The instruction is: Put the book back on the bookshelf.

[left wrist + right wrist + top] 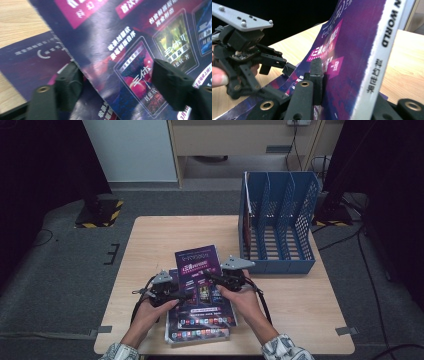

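A: What can't you make out from above?

B: The lower purple glossy magazine [197, 334] is mostly covered by the raised purple magazine [200, 270] lying over it, and the small print on both covers is too tiny to read.

A: And along the left claw [113, 82]?

B: The raised cover runs off every picture edge, and its lettering is smeared. The pale wooden surface [17, 22] is cut to a corner.

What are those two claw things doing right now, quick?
Left gripper: open, jaws either side of the lifted purple magazine's edge, not pressing it.
Right gripper: closed on that magazine near its white spine.
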The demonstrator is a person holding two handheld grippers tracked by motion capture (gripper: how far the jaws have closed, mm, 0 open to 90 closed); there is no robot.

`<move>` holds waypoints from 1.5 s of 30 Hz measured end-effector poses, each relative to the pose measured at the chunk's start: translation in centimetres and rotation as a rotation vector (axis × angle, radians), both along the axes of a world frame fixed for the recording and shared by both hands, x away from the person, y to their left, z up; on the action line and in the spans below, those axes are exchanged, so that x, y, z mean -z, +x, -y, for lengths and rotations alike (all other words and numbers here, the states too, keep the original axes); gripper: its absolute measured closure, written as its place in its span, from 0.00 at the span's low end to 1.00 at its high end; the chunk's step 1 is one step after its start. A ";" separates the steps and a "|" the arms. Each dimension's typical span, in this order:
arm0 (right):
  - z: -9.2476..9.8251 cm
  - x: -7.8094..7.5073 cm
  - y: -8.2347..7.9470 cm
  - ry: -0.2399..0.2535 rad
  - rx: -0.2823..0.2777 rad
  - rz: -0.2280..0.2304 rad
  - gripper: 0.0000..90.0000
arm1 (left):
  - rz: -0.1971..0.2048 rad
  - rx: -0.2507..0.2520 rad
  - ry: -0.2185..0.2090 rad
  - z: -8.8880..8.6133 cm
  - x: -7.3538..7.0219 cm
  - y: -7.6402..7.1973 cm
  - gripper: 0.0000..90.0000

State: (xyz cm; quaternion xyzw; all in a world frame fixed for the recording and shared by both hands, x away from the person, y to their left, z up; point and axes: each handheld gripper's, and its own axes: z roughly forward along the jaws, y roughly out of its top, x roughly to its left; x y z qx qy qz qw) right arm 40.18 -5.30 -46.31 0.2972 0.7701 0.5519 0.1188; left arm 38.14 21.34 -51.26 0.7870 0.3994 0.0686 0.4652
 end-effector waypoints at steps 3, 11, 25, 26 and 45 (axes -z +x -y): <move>0.1 -0.1 0.0 0.001 0.002 0.012 0.87 | 0.008 -0.026 -0.015 -0.5 -0.4 0.1 0.50; 0.6 -0.3 0.2 0.013 0.015 0.017 0.86 | 0.048 -0.044 0.020 -0.8 -1.4 0.1 0.79; 0.9 -1.0 0.3 0.015 0.017 0.045 0.85 | 0.100 -0.047 0.006 -1.2 -2.7 -0.1 0.85; 0.9 -1.0 0.3 0.016 0.016 0.045 0.85 | 0.098 -0.047 0.005 -1.2 -2.7 -0.1 0.85; 1.0 -2.6 0.5 0.023 -0.008 0.066 0.82 | 0.206 -0.071 -0.029 -2.2 -5.6 -0.4 0.89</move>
